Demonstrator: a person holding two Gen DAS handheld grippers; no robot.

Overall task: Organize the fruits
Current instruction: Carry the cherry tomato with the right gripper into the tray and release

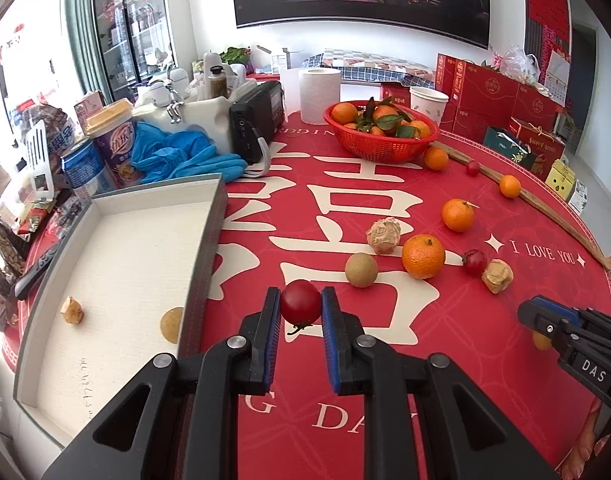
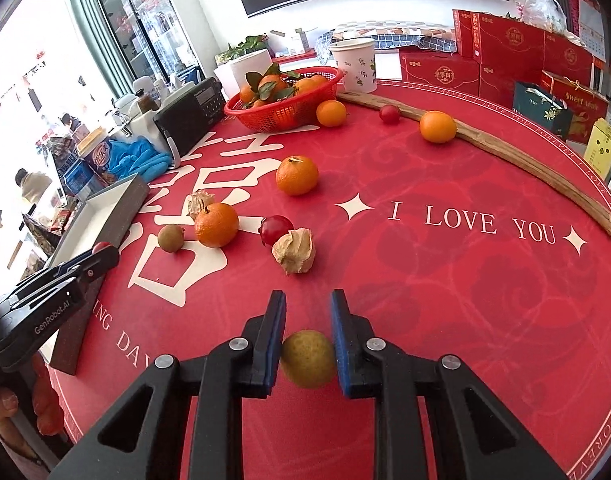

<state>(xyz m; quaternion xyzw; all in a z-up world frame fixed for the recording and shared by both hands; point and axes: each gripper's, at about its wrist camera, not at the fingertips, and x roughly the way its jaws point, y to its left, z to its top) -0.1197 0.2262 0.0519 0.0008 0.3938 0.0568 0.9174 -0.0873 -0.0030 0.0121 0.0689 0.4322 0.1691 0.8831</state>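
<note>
My left gripper [image 1: 300,307] is shut on a red cherry tomato [image 1: 300,306], held a little above the red tablecloth beside the shallow white box [image 1: 203,240]. In that box lie a tan wrapped fruit [image 1: 72,311] and a yellowish round fruit [image 1: 172,324]. My right gripper [image 2: 308,354] is shut on a yellow-green round fruit [image 2: 308,358], low over the cloth. Loose on the table ahead are oranges [image 2: 216,224] [image 2: 296,175], a brown round fruit [image 2: 170,237], another cherry tomato [image 2: 276,229] and papery husked fruits [image 2: 294,251]. The left gripper [image 2: 99,254] shows at the left of the right wrist view.
A red basket [image 1: 379,144] of leafy tangerines stands at the back, with a paper cup [image 1: 428,105], tissue roll [image 1: 319,95], black radio [image 1: 255,120] and blue gloves [image 1: 177,156] nearby. A curved wooden stick [image 2: 517,160] lies along the right rim. Red gift boxes [image 2: 505,52] stack beyond the table.
</note>
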